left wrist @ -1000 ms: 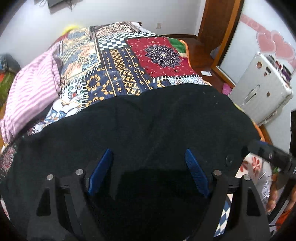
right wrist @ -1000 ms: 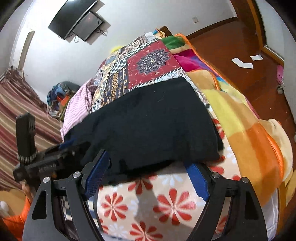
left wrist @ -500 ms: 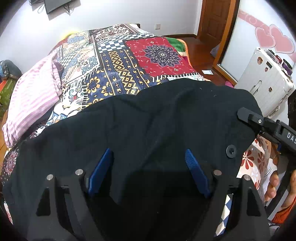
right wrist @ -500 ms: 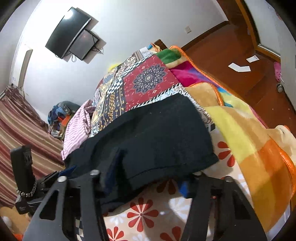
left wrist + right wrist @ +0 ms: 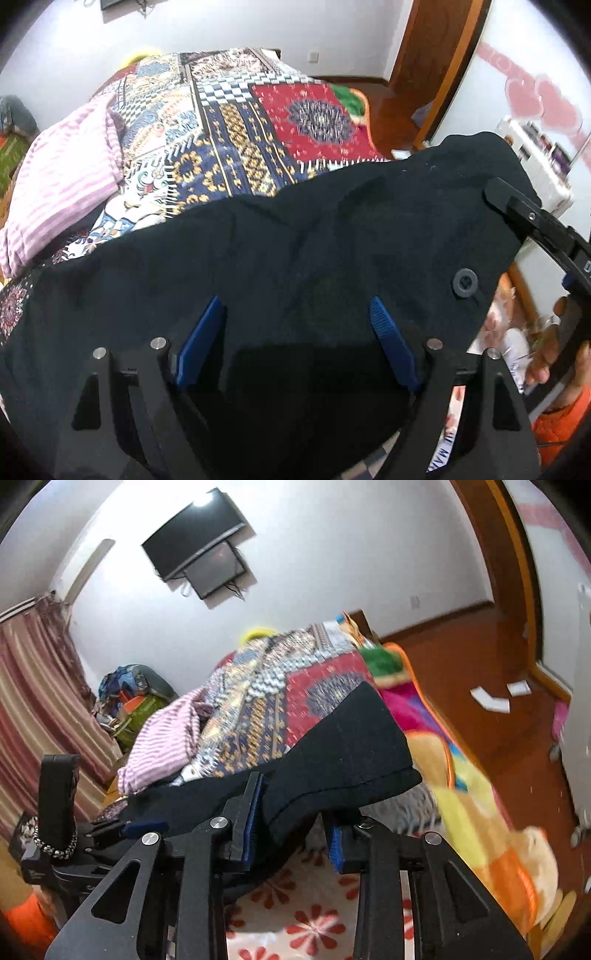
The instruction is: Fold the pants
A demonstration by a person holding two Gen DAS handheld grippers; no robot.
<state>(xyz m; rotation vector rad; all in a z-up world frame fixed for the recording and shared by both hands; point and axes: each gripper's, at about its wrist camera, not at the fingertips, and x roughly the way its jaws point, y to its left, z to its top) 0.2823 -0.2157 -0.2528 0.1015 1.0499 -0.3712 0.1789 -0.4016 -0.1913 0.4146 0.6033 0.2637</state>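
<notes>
While the right gripper is closing its jaws, a hem corner of the black pants already sits between them, bunched against the blue pads, and that corner rides above the bed. From those jaws the cloth runs ahead and to their left, its long axis stretching across the patchwork quilt toward the other hand.

By contrast, the left gripper has its jaws standing wide. Black cloth fills the space just ahead of them and under them, but I cannot see the pads pressing on anything. To my eye the right hand is the one that has the pants, and the left is nearest the middle of the garment, so any fold would turn on carrying the right corner across that long axis.

Near the right jaws of the left gripper a round dark button shows on the cloth. Some letters sit low on the flowered sheet, too cut off to read.
</notes>
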